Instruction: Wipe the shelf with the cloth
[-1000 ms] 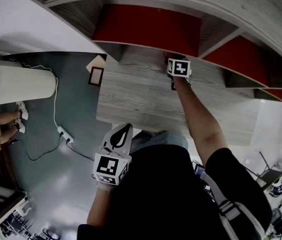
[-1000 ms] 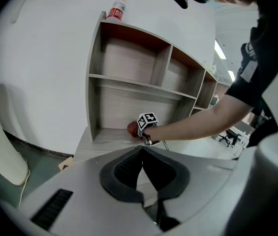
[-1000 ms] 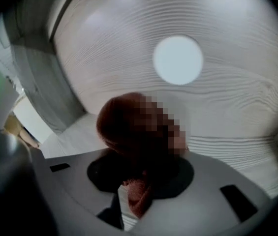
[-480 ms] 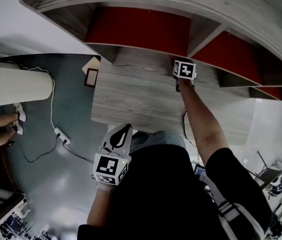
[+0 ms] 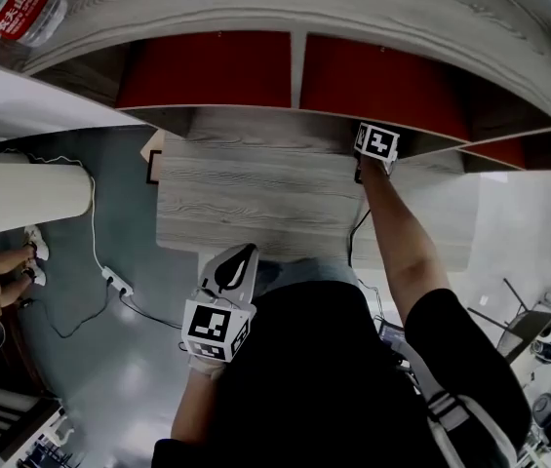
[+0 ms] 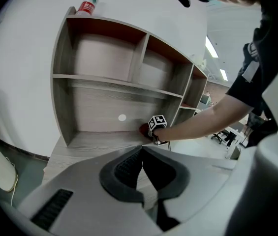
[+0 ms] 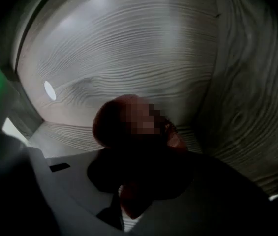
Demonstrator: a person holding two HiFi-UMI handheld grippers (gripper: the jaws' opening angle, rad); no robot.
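If the wipe goes wrong: we think the cloth (image 7: 111, 127) could slip out of the right claw (image 7: 139, 181). It is pushed into a corner, and the wood could drag on it.
Bump: the right claw is just beside a side wall of the shelf (image 6: 94, 137). A big swing that way could knock it.
Bottle: a bottle (image 6: 87, 4) with a red label stands on top of the shelf, at the left end. We guess a hard shove on the shelf could make it wobble.
Missed bits: the cloth is in a ball, so only a small part can rub the wood. The very corner could get no wipe at all.
Cloth look: it is dark red and soft, scrunched into a round lump. Part of it is blurred, so we cannot see its folds.
Cloth place: it is in the bottom part of the shelf, at the right back corner. It sits where the bottom board meets the back wall, and it seems to touch the board.
Right claw: it is squeezed tight on the cloth, and the lump sticks out past the tips.
Left claw (image 6: 140, 151): its tips are pressed together with nothing in them. We hold it low by our body, well apart from the shelf.
Shelf look: it is grey wood with wavy lines. A small white dot (image 7: 49, 90) is on the back wall, to the left of the cloth.
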